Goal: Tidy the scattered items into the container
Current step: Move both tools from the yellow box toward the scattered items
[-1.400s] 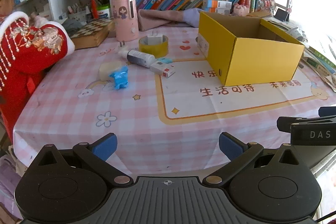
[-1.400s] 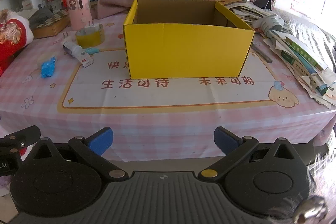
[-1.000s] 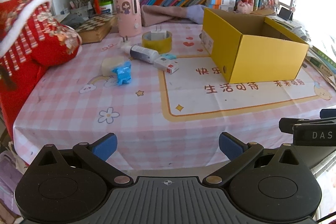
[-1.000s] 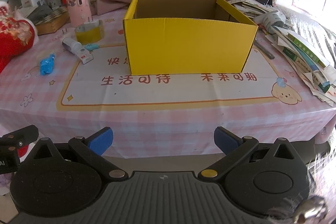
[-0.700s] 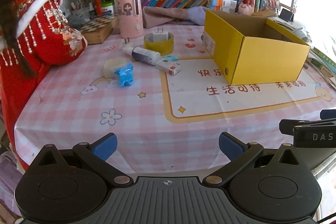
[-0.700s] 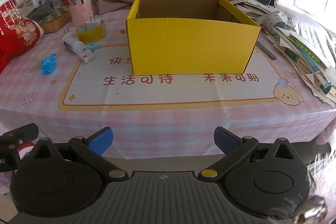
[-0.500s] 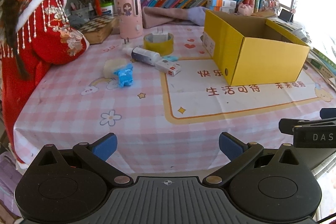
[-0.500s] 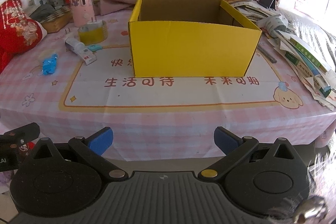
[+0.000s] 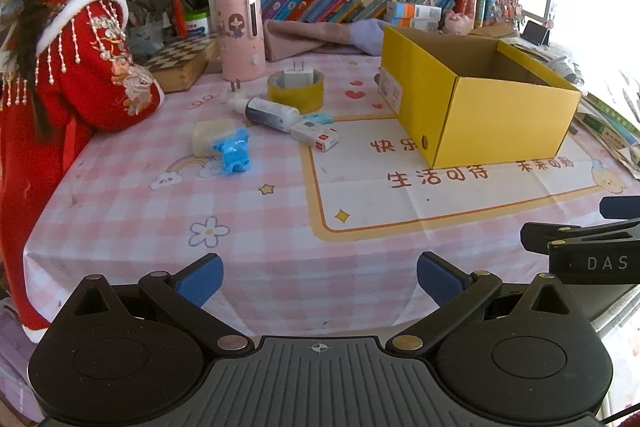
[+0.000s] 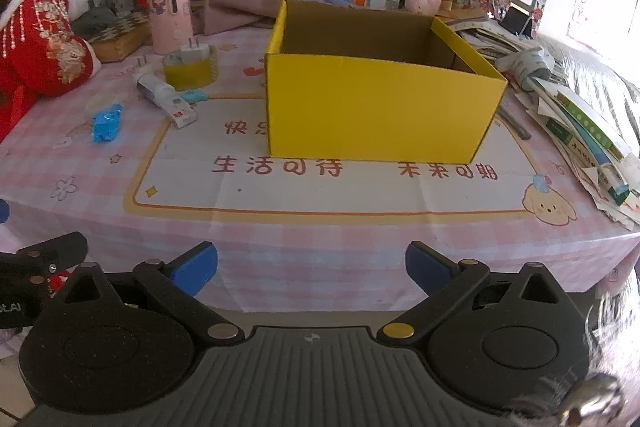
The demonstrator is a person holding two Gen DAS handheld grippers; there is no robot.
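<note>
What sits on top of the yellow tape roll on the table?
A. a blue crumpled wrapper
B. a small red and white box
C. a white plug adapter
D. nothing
C: a white plug adapter with its two prongs pointing up rests on top of the yellow tape roll, to the left of the yellow box.

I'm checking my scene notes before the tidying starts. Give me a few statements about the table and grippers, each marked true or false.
1. The yellow cardboard box stands open on top. True.
2. The left gripper is shut on the tape roll. False: it is open, holding nothing.
3. A white charger plug sits on the tape roll. True.
4. The blue crumpled item lies inside the box. False: it lies on the tablecloth.
5. The right gripper is open. True.
</note>
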